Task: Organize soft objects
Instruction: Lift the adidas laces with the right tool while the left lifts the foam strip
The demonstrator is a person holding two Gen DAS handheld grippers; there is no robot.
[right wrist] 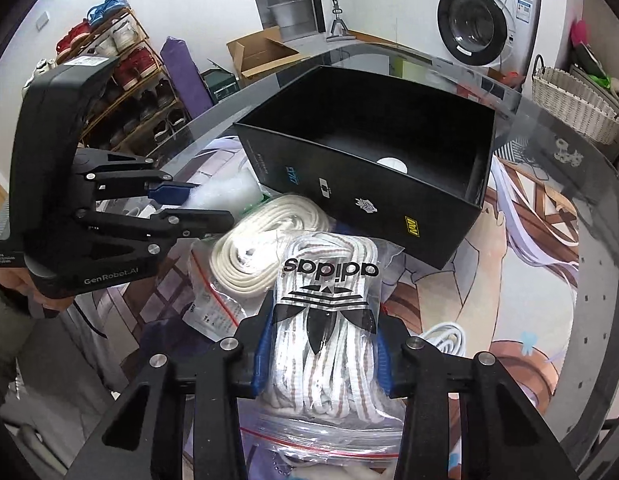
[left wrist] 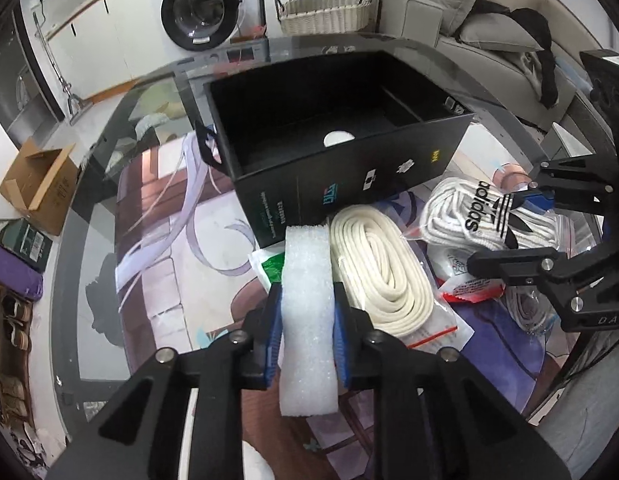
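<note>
My left gripper is shut on a white foam block, held upright just in front of the open black box. My right gripper is shut on a clear bag of white laces with an adidas label, also near the box's front wall. The bag also shows in the left wrist view, with the right gripper around it. A coil of cream rope in a bag lies on the table between the two grippers. The left gripper shows in the right wrist view with foam in it.
The round glass table has a printed mat under it. Small plastic packets lie near the rope. A wicker basket, sofa, washing machine, cardboard box and shoe rack stand around the table.
</note>
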